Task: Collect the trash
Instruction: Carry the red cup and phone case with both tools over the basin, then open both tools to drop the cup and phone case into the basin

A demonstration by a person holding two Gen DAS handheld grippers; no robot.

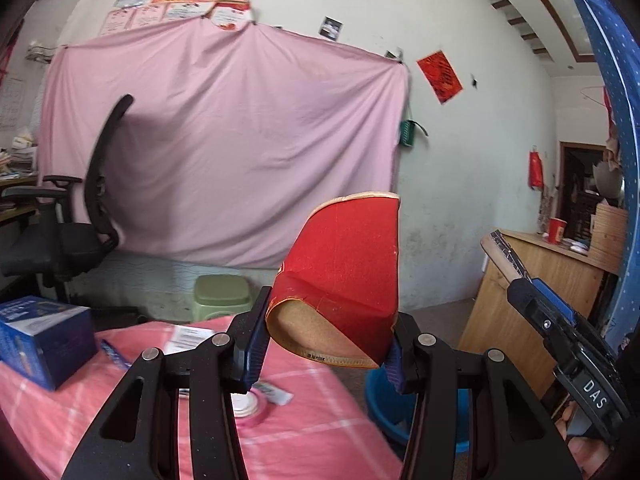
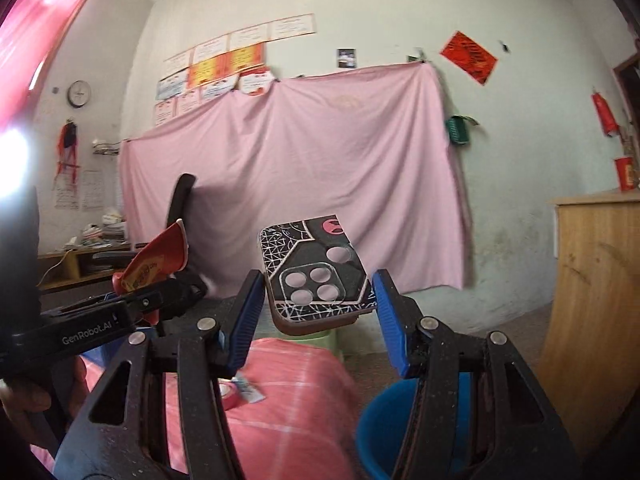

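Gripping crushed red cup (image 1: 340,272); phone case (image 2: 316,276)

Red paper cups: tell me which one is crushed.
The red cup clamped in the left gripper: flattened and creased. The other red cup stands upright on the wooden counter.

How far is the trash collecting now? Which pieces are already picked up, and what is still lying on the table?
Done: nothing can be confirmed inside the blue bucket, since its interior is hidden. In hand: the left gripper clamps a crushed red paper cup, and the right gripper holds a black patterned phone case, both raised above the table. Left: a tape roll and a small wrapper lie on the pink tablecloth.
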